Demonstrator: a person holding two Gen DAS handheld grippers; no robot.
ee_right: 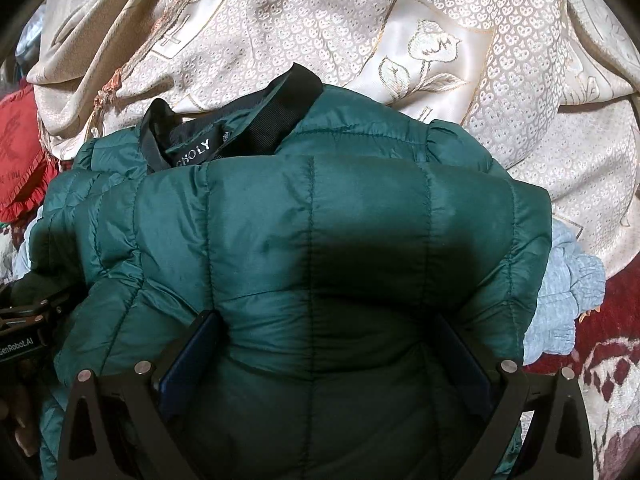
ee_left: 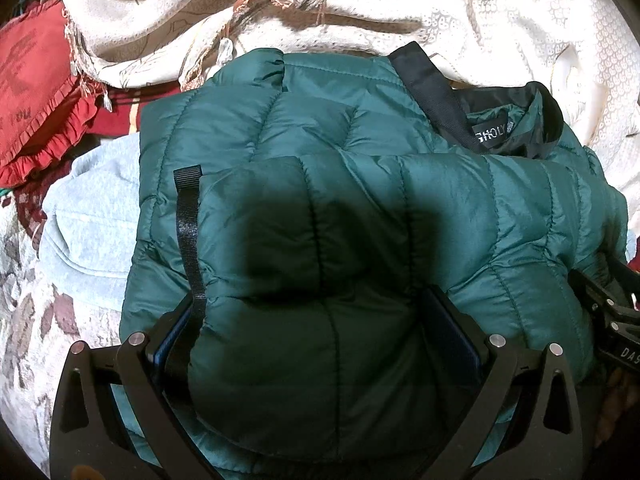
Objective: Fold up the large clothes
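The puffy fabric bulges over both tools' fingertips, hiding them, and the lower folds are cut off by the frame. The green quilted jacket (ee_left: 320,184) lies folded on a pale blue garment (ee_left: 92,216), its black collar (ee_left: 448,104) turned away from the tools, against a cream patterned cloth (ee_right: 400,32). The left tool (ee_left: 312,340) pinches a thick fold near the black loop strap (ee_left: 188,216); the right tool (ee_right: 328,352) pinches another bulging fold of the jacket

Each tool (ee_left: 316,344) (ee_right: 324,352) has black angular linkage arms, silver round rivets and dark blue finger pads (ee_right: 188,364)
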